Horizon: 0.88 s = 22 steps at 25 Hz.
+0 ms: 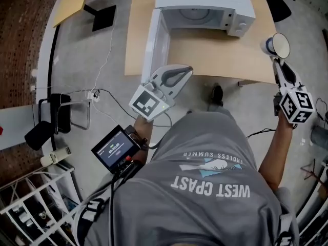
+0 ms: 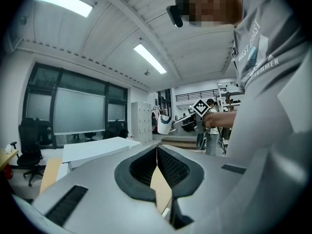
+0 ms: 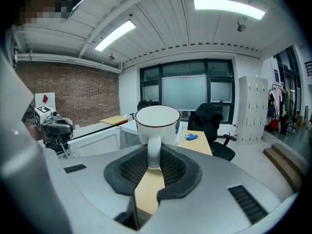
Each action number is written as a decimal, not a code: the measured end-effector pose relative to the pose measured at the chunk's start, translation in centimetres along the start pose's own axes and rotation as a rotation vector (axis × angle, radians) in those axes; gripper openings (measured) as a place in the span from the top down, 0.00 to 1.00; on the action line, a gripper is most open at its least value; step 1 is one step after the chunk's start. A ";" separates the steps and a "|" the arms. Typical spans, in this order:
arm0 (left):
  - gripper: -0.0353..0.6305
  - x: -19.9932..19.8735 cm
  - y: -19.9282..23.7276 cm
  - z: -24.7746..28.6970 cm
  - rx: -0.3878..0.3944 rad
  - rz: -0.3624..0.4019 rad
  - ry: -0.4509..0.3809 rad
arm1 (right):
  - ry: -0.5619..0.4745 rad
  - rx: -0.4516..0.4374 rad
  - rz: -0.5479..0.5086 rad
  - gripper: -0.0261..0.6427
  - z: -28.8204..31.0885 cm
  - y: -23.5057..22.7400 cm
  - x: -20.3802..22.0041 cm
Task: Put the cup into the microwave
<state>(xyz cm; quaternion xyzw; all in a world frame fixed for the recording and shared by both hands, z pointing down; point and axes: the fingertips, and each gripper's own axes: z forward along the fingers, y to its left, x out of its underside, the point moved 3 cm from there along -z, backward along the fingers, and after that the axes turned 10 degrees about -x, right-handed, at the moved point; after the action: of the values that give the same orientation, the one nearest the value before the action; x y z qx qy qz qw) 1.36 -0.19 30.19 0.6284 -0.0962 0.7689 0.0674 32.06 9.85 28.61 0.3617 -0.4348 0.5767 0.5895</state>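
Observation:
A white cup with a dark rim hangs off the right end of the wooden table. My right gripper is shut on the cup's handle; in the right gripper view the cup stands upright just past the pads, which clamp the handle at the gripper. The white microwave sits on the table with its door swung open to the left. My left gripper hovers before the table's front edge near the door, with its jaws shut on nothing. From there the cup shows far off.
A black office chair stands behind the table, and a small blue object lies on it. A second wooden table sits far left. Cables, a black chair frame and a wire rack crowd the floor at left.

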 end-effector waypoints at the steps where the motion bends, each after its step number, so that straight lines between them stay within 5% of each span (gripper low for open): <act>1: 0.92 -0.1 0.1 -0.1 0.006 0.004 -0.027 | -0.009 -0.004 -0.004 0.86 -0.3 0.6 -0.1; 5: 0.92 -0.2 0.5 -0.2 0.030 0.038 -0.096 | -0.030 -0.025 -0.004 0.86 -0.8 2.4 -0.8; 22: 0.92 1.2 0.9 -1.7 0.019 0.061 -0.134 | -0.073 -0.133 -0.068 0.86 -1.5 8.5 -2.2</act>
<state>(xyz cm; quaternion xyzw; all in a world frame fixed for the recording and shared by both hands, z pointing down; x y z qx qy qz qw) -0.72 -0.64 30.97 0.6760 -0.1124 0.7276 0.0314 23.86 11.01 25.37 0.3573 -0.4808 0.5126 0.6151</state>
